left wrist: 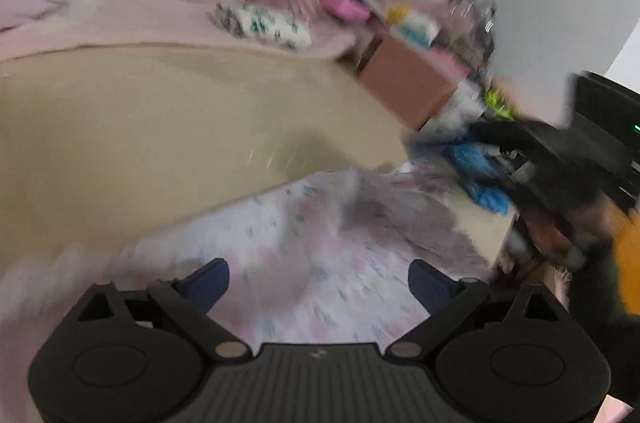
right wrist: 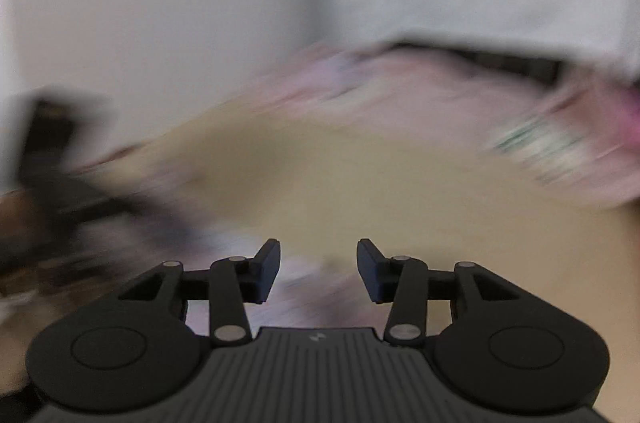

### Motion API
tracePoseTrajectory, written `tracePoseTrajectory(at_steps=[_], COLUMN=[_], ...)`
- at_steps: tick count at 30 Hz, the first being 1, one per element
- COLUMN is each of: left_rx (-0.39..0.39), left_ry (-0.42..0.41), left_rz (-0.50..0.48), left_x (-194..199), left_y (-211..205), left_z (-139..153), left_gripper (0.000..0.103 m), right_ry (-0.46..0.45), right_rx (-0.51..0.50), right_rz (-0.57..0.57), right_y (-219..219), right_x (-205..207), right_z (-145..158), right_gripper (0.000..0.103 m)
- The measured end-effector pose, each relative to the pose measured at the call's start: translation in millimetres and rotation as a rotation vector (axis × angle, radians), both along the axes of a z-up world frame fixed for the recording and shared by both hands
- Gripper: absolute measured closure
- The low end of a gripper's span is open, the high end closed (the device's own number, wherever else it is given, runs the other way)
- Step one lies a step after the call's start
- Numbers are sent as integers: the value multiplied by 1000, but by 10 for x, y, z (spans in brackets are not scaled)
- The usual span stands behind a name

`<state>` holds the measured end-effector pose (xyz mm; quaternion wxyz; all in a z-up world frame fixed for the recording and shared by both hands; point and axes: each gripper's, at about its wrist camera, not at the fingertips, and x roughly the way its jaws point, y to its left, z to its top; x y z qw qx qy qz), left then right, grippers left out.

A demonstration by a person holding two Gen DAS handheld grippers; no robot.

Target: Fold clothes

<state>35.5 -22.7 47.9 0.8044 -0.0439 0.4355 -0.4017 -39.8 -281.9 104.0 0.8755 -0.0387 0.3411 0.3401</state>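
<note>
A beige worktop [left wrist: 160,127] filled the middle of the blurred view. To the right stood a brown cardboard box [left wrist: 404,83], with bright blue crumpled plastic [left wrist: 476,175] nearer and a small yellow-green item [left wrist: 498,103] between them. A black device with a green light [left wrist: 612,119] sat at the far right, against a pale grey wall [left wrist: 540,3].

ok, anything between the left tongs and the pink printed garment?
Nothing visible. The left tongs are open right over the pink printed garment on the beige table, with only cloth showing between the fingers. The view is blurred, so contact is unclear.
</note>
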Motion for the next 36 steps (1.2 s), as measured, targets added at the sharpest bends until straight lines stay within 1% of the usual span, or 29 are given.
tracePoseTrajectory(at_steps=[1, 2, 3, 5, 6, 8, 9, 10, 11, 12, 13, 14, 15, 16, 18, 19, 20, 21, 23, 24, 26, 27, 29, 30, 32, 33, 34, 35, 36], left_rx=[35, 34, 13, -30, -54, -110, -139, -167, -196, -221, -233, -227, -194, -141, -56, -19, 10, 21, 31, 39, 59, 54, 21, 4, -37, -57, -78, -92, -84], left_ry=[-2, -6, -9, -1, -4, -38, -55, -73, -90, -97, -84, -72, -66, -69, -69, -30, 16, 46, -3, -46, -208, -272, -368, -400, -392, -388, -384, -375, -357], left_rz=[33, 67, 113, 255, 300, 279, 268, 258, 247, 209, 115, 25, -49, -82, -72, -45, -17, 14, 81, 122, 230, 267, 336, 359, 359, 359, 359, 349, 318], left_x=[123, 207, 268, 344, 347, 208, 139, 70, 0, -76, -157, -219, -278, -315, -285, -200, -111, -31, 66, 100, 106, 99, 46, 12, -88, -138, -188, -240, -301], left_y=[-90, -116, -91, 45, 101, 162, 193, 223, 254, 223, 60, -113, -298, -455, -616, -643, -657, -634, -553, -505, -376, -307, -164, -101, -15, 28, 71, 105, 122], left_z=[-44, -76, -105, -150, -145, -23, 38, 99, 161, 213, 237, 233, 215, 178, 66, -24, -113, -172, -175, -162, -71, -14, 94, 141, 209, 243, 276, 297, 276], left_gripper=[25, 27, 27, 27, 27, 27, 26, 21, 11, 9, 9, 9, 9, 11, 12, 12, 17, 20, 21, 21, 20, 20, 19, 18, 16, 16, 14, 11, 10], right_ry=[36, 67, 98, 149, 155, 114, 78, 36, -13, -62, -101, -130, -155, -175, -215, -227, -230, -229, -209, -182, -112, -104, -70, -44, 18, 48, 73, 82, 78], right_rx=[-6, -27, -53, -73, -76, -70, -50, -47, -63, -78, -104, -140, -167, -182, -214, -218, -211, -198, -131, -100, -69, -85, -147, -165, -158, -143, -131, -119, -97], right_rz=[28, 27, 11, -39, -82, -204, -269, -307, -313, -319, -320, -313, -316, -329, -356, -370, -384, -389, -343, -305, -207, -155, -73, -32, 39, 48, 45, 16, -37], right_y=[29, 50, 56, 9, -38, -170, -255, -298, -294, -290, -256, -189, -144, -123, -82, -92, -138, -185, -279, -321, -377, -360, -236, -157, 11, 99, 183, 250, 277], right_x=[-26, -26, -8, 85, 143, 265, 330, 386, 430, 474, 529, 595, 641, 663, 707, 714, 703, 682, 639, 611, 534, 498, 483, 500, 603, 695, 797, 911, 1009], right_z=[-88, -201, -327, -525, -580, -588, -548, -516, -495, -473, -460, -456, -449, -438, -416, -400, -376, -359, -299, -284, -312, -344, -432, -477, -559, -597, -629, -646, -645], right_gripper=[62, 62, 62, 66, 66, 66, 66, 64, 60, 59, 59, 59, 59, 59, 59, 59, 59, 59, 59, 59, 59, 59, 59, 59, 59, 59, 62, 66, 67])
